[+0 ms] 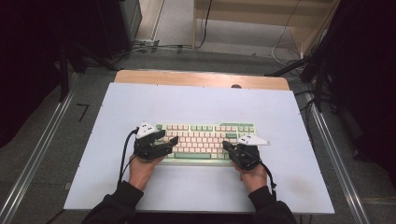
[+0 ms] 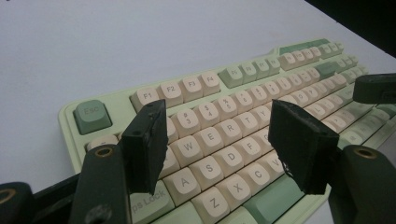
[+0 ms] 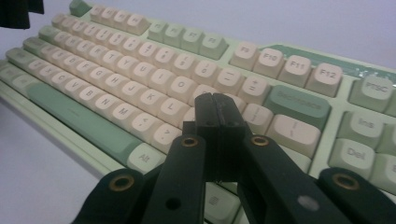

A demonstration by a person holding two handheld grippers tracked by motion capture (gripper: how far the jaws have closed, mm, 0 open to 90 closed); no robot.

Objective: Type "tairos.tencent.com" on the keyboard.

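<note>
Hands in dark sleeves work a pale green keyboard (image 1: 205, 142) with cream keys, lying just below the centre of the high view on a white table (image 1: 196, 100). At its left end, the left gripper (image 1: 173, 142) hovers with jaws spread apart and nothing between them; its own view shows them above the letter rows near the A and C keys. At the right end, the right gripper (image 1: 225, 145) has its jaws pressed together, empty, poised above the keys beside Backspace.
</note>
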